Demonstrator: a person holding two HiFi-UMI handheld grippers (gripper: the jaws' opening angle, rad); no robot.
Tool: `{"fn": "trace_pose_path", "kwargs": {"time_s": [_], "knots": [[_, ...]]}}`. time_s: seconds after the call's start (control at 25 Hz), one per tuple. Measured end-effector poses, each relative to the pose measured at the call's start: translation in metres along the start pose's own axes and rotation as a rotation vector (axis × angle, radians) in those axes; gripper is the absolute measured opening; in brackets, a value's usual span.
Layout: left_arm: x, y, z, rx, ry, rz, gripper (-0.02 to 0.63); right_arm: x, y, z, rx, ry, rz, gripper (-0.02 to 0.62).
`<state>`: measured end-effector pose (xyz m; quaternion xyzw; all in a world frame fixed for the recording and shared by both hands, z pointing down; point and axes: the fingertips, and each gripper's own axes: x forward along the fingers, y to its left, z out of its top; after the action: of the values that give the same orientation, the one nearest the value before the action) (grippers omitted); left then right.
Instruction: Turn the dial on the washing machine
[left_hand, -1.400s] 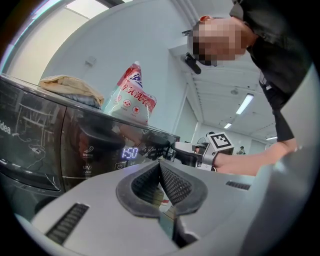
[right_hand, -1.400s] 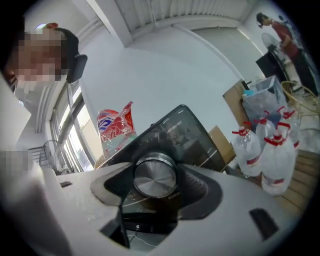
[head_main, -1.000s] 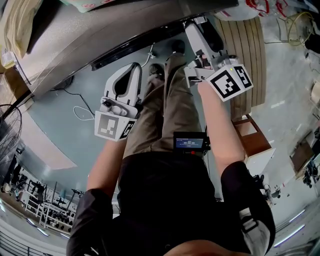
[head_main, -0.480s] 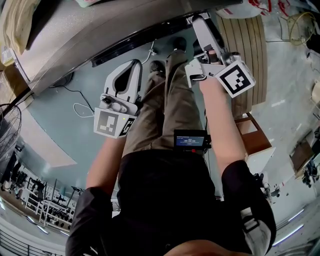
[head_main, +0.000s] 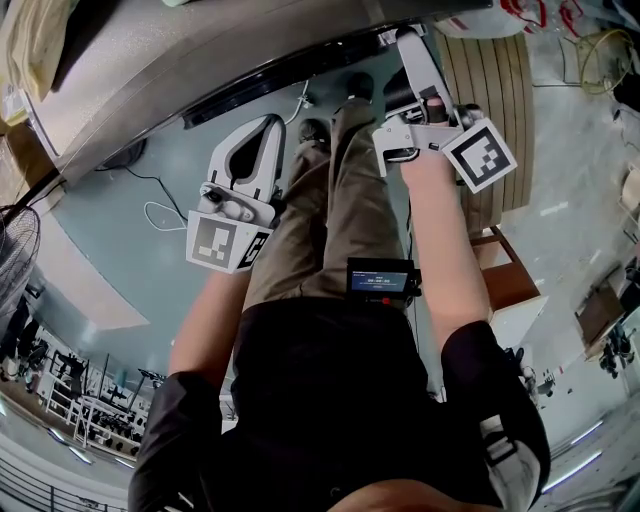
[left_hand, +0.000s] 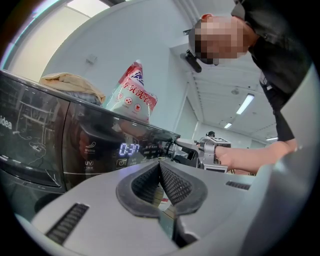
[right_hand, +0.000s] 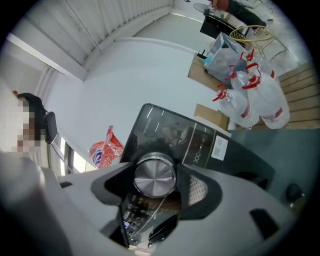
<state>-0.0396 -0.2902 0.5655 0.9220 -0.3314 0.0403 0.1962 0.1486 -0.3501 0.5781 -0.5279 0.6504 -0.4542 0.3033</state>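
Currently the right gripper (head_main: 408, 40) is up at the front of the washing machine (head_main: 190, 60), jaws clamped on the dial (right_hand: 155, 175). It's a round brushed-metal knob on the dark control panel (right_hand: 200, 142), seated between both pads, so the jaws stand wide around it. Left gripper (left_hand: 160, 169) is off the machine, beside the person's leg (head_main: 330, 210), jaws together with nothing between them. Lit digits (left_hand: 129, 148) show on the panel. A red-and-white bag (left_hand: 134, 95) sits on top of the machine.
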Motion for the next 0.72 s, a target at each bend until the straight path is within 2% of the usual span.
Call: {"fn": "trace_pose_path", "kwargs": {"time_s": [0.72], "knots": [[0.002,0.0046,-0.0029,-0.01,0.001,-0.006,-0.005,-0.0007,-0.0073,-0.0042,0.251,-0.054,0.006,0.275]]}}
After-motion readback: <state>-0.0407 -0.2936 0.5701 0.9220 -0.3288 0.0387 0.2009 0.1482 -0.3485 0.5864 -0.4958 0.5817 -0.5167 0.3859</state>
